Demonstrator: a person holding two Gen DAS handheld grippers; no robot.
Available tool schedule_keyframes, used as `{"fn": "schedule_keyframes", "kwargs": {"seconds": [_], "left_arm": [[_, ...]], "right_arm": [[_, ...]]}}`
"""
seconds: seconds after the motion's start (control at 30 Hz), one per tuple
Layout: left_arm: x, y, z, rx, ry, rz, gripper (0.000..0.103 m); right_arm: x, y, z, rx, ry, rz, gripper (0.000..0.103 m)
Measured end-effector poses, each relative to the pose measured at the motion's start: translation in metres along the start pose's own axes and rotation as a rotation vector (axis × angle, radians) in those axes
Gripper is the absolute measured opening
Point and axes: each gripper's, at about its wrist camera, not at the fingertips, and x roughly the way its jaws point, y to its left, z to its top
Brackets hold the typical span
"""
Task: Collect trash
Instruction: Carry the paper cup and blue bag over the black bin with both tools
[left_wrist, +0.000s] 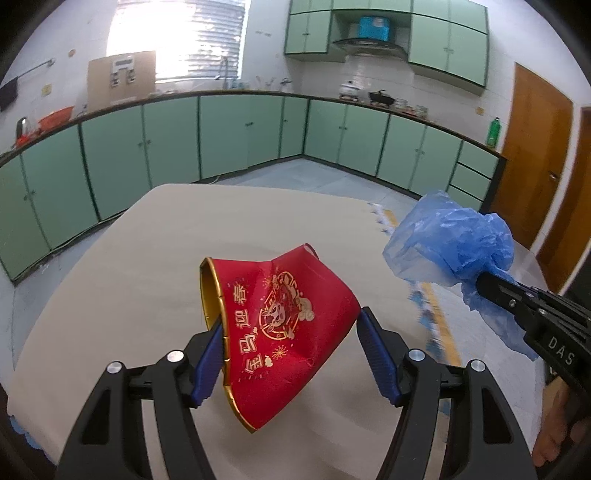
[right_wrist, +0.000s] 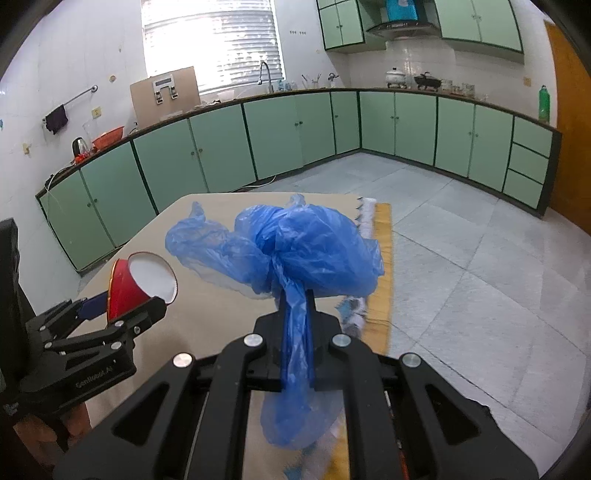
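My left gripper (left_wrist: 291, 328) is shut on a crushed red paper cup (left_wrist: 284, 325) with gold print, held on its side above the beige table (left_wrist: 110, 280). The cup also shows in the right wrist view (right_wrist: 136, 284), its white inside facing up, with the left gripper (right_wrist: 122, 306) on it. My right gripper (right_wrist: 295, 306) is shut on a crumpled blue plastic bag (right_wrist: 295, 251), held above the table's right part. In the left wrist view the bag (left_wrist: 450, 243) and the right gripper (left_wrist: 484, 282) are at the right.
Green kitchen cabinets (left_wrist: 229, 133) with a dark counter run along the far walls. A wooden door (left_wrist: 535, 147) stands at the right. A yellow-bordered cloth (right_wrist: 380, 258) lies along the table's right edge. Grey tiled floor (right_wrist: 461, 258) lies beyond.
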Motion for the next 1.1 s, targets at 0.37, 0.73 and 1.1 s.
{"fn": "schedule_keyframes", "kwargs": {"seconds": [0.37,0.73,1.1], "left_arm": [[-0.029,-0.067,-0.015,0.096,-0.002,-0.131,0.068],[-0.053,-0.144,-0.034,0.205,-0.016,-0.265,0.068],[-0.052,-0.203,-0.057,0.294,0.014,-0.368,0.069]], "right_arm": [[-0.07,-0.043,-0.03,0.061,-0.041,-0.08,0.006],[-0.128,-0.089,-0.069,0.135,-0.059,-0.194,0.006],[-0.162,-0.133,-0.117,0.211,-0.044,-0.295,0.006]]}}
